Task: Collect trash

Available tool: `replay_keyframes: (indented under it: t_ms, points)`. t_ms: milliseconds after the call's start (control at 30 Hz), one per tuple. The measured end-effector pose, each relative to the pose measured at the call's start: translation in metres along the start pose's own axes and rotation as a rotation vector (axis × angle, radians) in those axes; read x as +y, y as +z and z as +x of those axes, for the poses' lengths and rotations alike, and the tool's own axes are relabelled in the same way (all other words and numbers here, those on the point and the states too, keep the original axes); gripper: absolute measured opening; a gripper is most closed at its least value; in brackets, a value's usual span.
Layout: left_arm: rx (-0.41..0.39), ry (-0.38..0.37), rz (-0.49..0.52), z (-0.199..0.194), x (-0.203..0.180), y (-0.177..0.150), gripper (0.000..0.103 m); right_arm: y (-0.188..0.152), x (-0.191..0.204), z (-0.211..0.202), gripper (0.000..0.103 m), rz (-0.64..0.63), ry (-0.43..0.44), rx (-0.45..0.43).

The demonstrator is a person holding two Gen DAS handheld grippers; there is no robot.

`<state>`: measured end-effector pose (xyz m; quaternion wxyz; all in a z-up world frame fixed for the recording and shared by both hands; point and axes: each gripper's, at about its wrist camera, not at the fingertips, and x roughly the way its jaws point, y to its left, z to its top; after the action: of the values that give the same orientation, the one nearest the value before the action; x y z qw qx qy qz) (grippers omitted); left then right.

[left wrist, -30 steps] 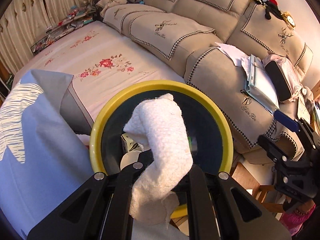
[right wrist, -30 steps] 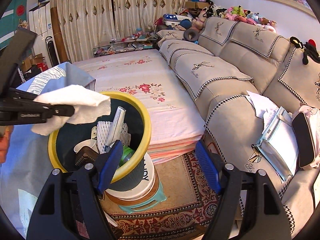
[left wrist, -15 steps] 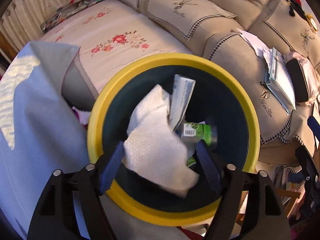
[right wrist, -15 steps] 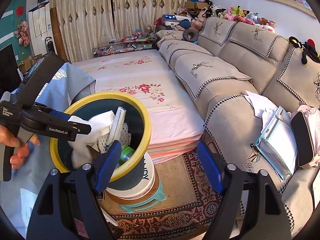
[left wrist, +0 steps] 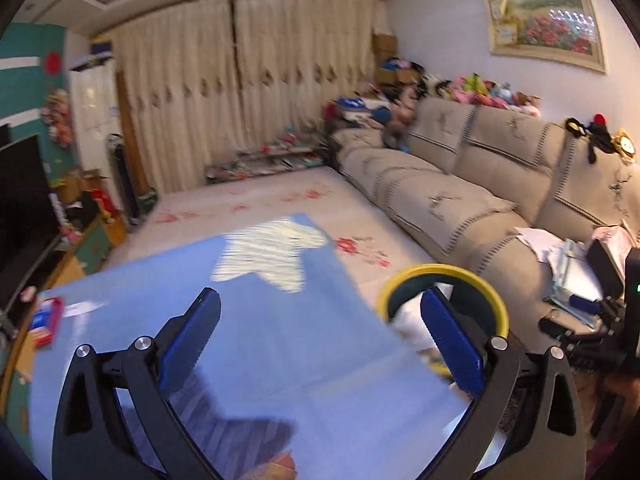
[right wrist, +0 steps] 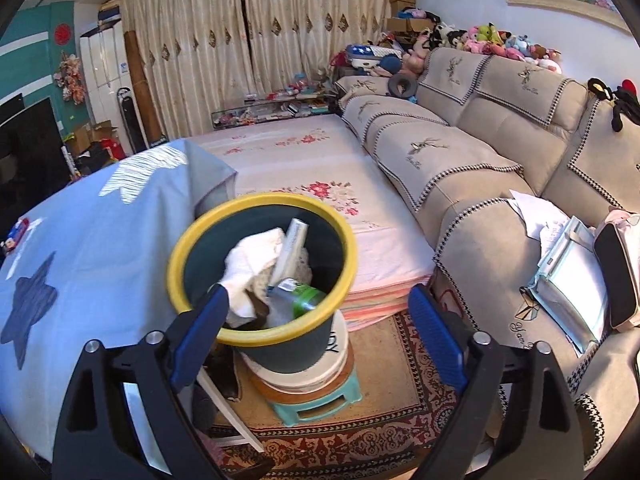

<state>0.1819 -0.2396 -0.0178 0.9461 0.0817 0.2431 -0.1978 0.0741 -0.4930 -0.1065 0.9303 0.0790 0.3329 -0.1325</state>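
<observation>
Cluttered living room: blue star-patterned tablecloth (left wrist: 280,344) in the foreground, floral-sheeted mattress (right wrist: 304,168) beyond it, long beige sofa (right wrist: 480,152) on the right, cream curtains (left wrist: 240,92) at the far wall.

Left gripper (left wrist: 320,334) held level above the tablecloth, tilted up toward the room; tongs spread wide, nothing between the blue pads (left wrist: 450,340). View motion-blurred. Right gripper (right wrist: 316,338) aimed forward and slightly down at the bin, tongs likewise spread wide and empty; left pad overlapping the bin's near rim in the picture, contact impossible to judge.

Yellow-rimmed dark trash bin (right wrist: 192,252) just beside the table edge, upright on a white bucket (right wrist: 340,356), itself on a wooden disc atop a green plastic stool (right wrist: 320,404), all over a patterned red rug (right wrist: 400,420).

Inside the bin: crumpled white paper towel (right wrist: 248,264) draped on the left side, sagging toward the near rim; white tube (right wrist: 290,250) standing steeply, long axis near vertical, top leaning toward the far rim; green can (right wrist: 306,296) lying tilted near the front, top end pointing left.

Farther right on the sofa: loose papers (right wrist: 536,212), a clear folder (right wrist: 572,284), a pink-and-black pouch (right wrist: 618,272). Plush toys (right wrist: 500,40) along the sofa back.
</observation>
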Motion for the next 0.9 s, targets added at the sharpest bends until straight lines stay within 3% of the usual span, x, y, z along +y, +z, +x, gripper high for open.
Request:
replay_keyframes:
  t_ms: [133, 333, 467, 567, 900]
  points:
    - [-0.040, 0.123, -0.097, -0.067, 0.064, -0.031, 0.098, -0.005, 0.031, -0.035, 0.096, -0.033, 0.049, -0.040]
    - [-0.063, 0.233, -0.210, -0.151, 0.128, -0.078, 0.098, -0.011, 0.078, -0.096, 0.096, -0.097, 0.078, -0.139]
    - [-0.094, 0.319, -0.206, -0.198, 0.141, -0.102, 0.098, -0.013, 0.099, -0.130, 0.096, -0.130, 0.101, -0.192]
    - [-0.122, 0.326, -0.212, -0.227, 0.140, -0.114, 0.098, -0.013, 0.109, -0.149, 0.096, -0.142, 0.104, -0.218]
    - [-0.131, 0.328, -0.221, -0.247, 0.133, -0.118, 0.098, -0.007, 0.121, -0.171, 0.096, -0.132, 0.124, -0.261]
